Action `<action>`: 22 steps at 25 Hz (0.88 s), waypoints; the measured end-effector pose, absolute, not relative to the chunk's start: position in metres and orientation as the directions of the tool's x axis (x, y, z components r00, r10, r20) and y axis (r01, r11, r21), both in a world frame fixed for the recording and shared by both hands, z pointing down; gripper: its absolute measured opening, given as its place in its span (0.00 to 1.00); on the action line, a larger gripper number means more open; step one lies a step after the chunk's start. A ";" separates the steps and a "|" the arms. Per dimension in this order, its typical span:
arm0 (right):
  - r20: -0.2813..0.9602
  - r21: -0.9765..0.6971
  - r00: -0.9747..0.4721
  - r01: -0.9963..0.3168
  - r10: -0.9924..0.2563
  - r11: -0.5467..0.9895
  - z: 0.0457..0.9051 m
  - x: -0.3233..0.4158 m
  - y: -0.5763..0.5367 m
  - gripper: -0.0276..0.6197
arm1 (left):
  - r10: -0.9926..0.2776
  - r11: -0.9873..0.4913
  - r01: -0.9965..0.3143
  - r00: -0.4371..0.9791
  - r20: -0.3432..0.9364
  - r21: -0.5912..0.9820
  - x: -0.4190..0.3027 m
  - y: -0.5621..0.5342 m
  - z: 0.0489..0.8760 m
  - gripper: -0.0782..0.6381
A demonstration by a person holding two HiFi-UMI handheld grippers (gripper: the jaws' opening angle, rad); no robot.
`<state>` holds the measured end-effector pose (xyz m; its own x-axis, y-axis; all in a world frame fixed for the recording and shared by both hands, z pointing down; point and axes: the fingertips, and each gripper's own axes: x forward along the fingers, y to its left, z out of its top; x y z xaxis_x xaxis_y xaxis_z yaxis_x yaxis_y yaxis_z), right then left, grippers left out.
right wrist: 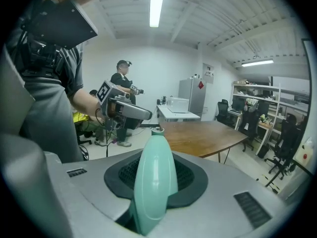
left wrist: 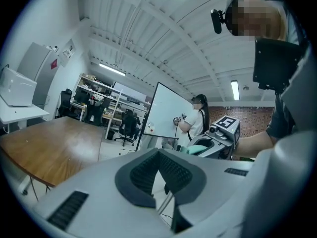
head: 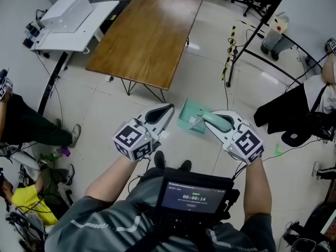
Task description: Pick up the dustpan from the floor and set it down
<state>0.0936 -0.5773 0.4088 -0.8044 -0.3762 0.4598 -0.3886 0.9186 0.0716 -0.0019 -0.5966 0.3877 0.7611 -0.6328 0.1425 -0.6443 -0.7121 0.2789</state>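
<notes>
Right gripper clamped the dustpan by its handle, left gripper sat closed and empty; best lowered level, released only once grounded.

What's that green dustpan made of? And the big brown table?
The dustpan looks like plastic: it is one even mint-green colour all over, with a smooth, rounded handle that has a soft shine. The table top looks like wood, or maybe a wood-look coating. It shows brown grain streaks and a glossy glare from the lights.
</notes>
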 end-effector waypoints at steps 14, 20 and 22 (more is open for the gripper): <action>0.517 0.010 -0.786 -0.390 -0.338 0.921 0.648 0.094 -0.666 0.22 | -0.581 -0.702 -0.642 0.766 0.274 0.307 0.007 -0.688 0.614 0.14; 0.537 -0.016 -0.786 -0.372 -0.306 0.928 0.765 0.107 -0.674 0.22 | -0.564 -0.672 -0.661 0.749 0.347 0.334 0.025 -0.704 0.738 0.14; 0.543 -0.026 -0.788 -0.360 -0.289 0.932 0.804 0.106 -0.675 0.22 | -0.559 -0.659 -0.670 0.741 0.373 0.343 0.028 -0.710 0.778 0.14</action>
<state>0.1064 -0.6753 0.8043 -0.7881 -0.2892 0.5433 -0.3604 0.9324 -0.0265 0.0280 -0.7101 0.7782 0.7405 -0.5591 0.3729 -0.6699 -0.6585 0.3429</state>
